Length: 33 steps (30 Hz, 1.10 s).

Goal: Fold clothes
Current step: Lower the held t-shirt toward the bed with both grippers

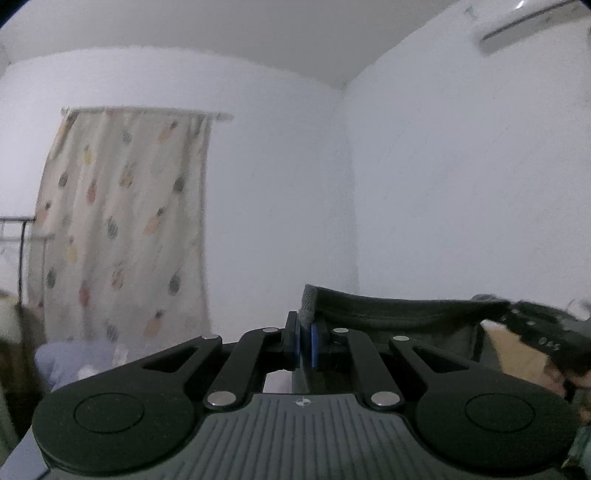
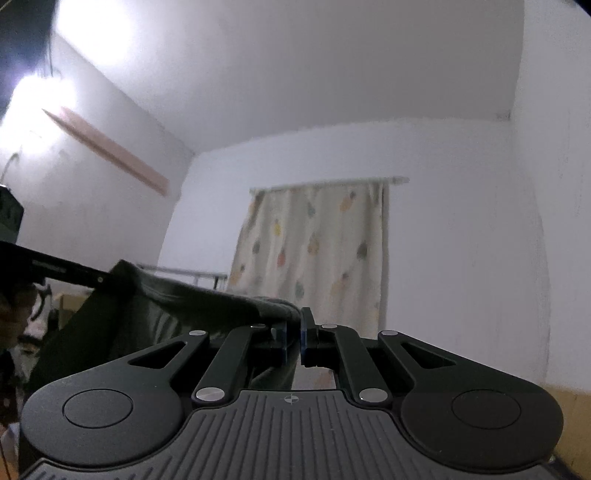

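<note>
Aloft, both grippers level, pinching garment (image 1: 388,314)

This is a room in a home. A curtain (image 1: 122,229) with little pineapples hangs on the white wall, and an air cooler (image 1: 532,31) sits up high.
</note>
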Each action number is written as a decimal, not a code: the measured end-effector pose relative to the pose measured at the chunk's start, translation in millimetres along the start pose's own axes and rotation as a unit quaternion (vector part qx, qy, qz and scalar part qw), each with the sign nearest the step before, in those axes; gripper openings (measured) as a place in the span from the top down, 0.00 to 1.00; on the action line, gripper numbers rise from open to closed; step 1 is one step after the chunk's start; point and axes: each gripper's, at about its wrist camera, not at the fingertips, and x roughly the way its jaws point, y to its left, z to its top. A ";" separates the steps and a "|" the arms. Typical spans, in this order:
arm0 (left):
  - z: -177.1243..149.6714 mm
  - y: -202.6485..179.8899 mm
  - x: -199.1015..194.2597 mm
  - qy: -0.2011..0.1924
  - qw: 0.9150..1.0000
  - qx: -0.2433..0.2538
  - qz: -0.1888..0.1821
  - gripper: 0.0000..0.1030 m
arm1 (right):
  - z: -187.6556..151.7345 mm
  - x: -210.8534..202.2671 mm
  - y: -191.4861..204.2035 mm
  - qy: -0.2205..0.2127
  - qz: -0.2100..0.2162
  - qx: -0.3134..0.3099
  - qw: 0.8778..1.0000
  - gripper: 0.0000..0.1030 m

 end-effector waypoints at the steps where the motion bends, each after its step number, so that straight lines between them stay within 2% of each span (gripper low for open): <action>1: -7.6 7.1 13.9 0.014 1.000 -0.003 0.007 0.91 | -9.2 7.7 -0.1 0.012 -0.002 0.002 1.000 0.92; 7: -48.9 35.6 100.9 0.084 0.995 -0.024 0.043 0.91 | -71.2 68.0 -8.4 0.077 -0.008 0.022 0.997 0.92; 15: -95.3 82.5 234.0 0.154 0.981 -0.062 0.097 0.91 | -159.0 175.9 -51.3 0.161 -0.024 0.042 0.986 0.92; 20: -120.3 94.8 283.0 0.180 0.973 -0.065 0.130 0.91 | -211.3 230.2 -74.4 0.204 -0.033 0.062 0.976 0.92; 28: -145.4 77.4 311.2 0.195 0.964 -0.078 0.162 0.91 | -263.4 310.4 -116.3 0.225 -0.036 0.074 0.971 0.93; 30: -156.6 79.9 332.7 0.214 0.959 -0.078 0.170 0.91 | -282.4 333.3 -131.5 0.239 -0.042 0.078 0.967 0.93; 33: -191.9 87.7 374.5 0.258 0.947 -0.066 0.182 0.91 | -320.8 368.7 -144.2 0.276 -0.046 0.083 0.956 0.93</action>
